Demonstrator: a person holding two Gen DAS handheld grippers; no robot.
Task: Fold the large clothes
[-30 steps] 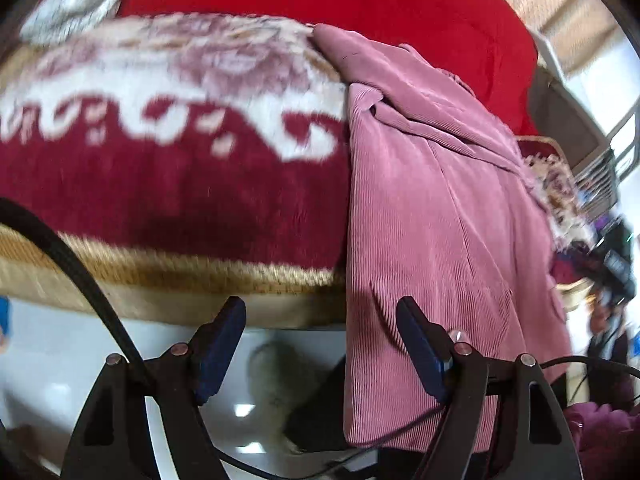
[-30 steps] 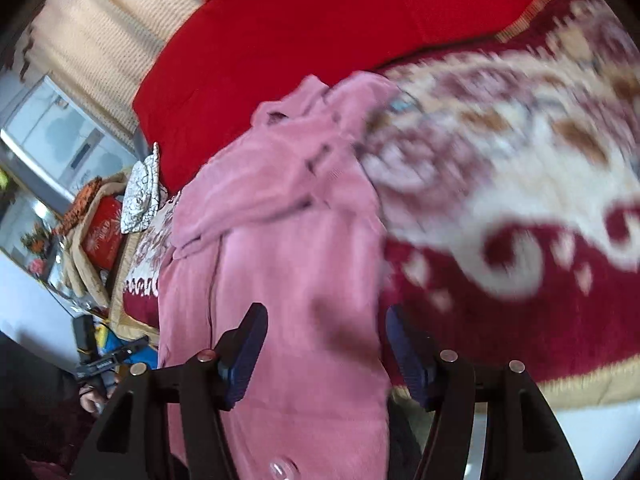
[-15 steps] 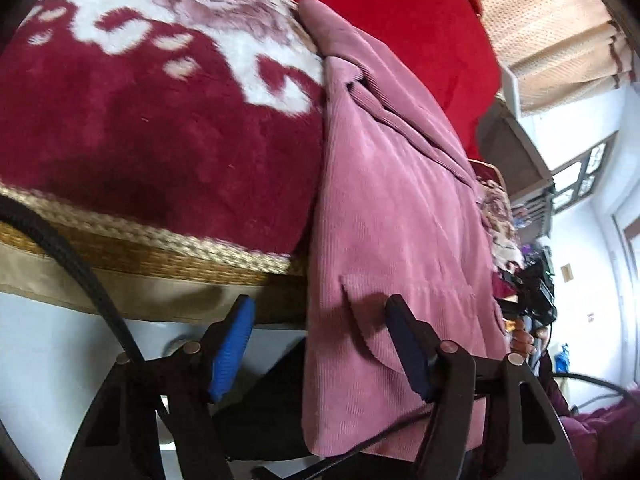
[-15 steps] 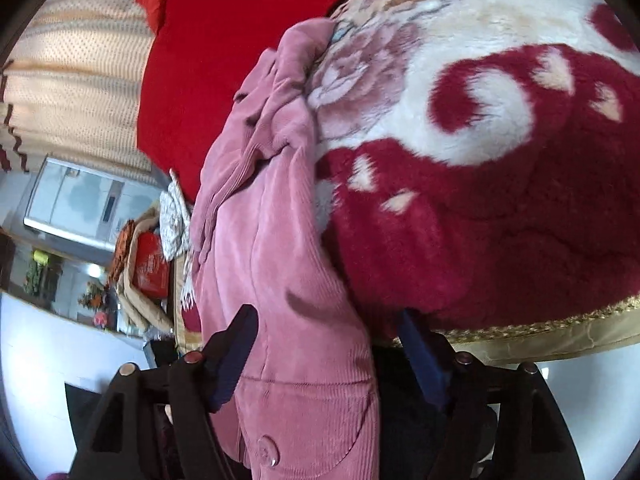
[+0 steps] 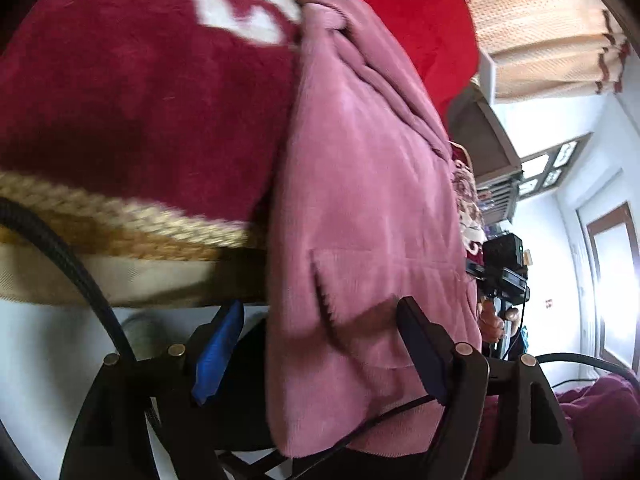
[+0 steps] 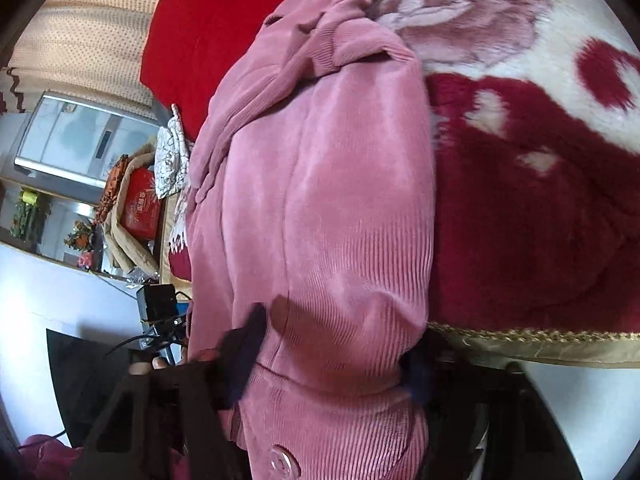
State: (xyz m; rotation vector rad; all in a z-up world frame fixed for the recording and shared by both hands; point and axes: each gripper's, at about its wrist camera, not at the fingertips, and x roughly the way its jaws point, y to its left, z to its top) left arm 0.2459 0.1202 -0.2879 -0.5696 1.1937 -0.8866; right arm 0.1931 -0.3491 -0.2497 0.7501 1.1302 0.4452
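A pink corduroy jacket (image 5: 360,200) lies on a dark red floral blanket (image 5: 140,100) and hangs over the bed's gold-trimmed edge. My left gripper (image 5: 320,352) is at the hanging hem by the pocket (image 5: 360,300). Its jaws are opening, the jacket's left edge lies between them, and the blue pad stands clear of the cloth. In the right wrist view the jacket (image 6: 320,200) fills the middle, with a button (image 6: 284,464) low down. My right gripper (image 6: 332,360) is closing on the hem, and the cloth bunches between its fingers.
A bright red sheet (image 5: 420,20) covers the bed beyond the blanket (image 6: 520,220). A curtain (image 5: 540,20), window (image 5: 552,160) and door (image 5: 612,280) stand at the right. A white cabinet (image 6: 80,136) and a red box (image 6: 140,204) are at the left. A pale floor lies below the bed.
Both grippers have dropped to the bed's edge and turned, so the hanging hem now fills the lower views. The right jaws have narrowed onto the cloth. The left jaws narrowed, then widened again.
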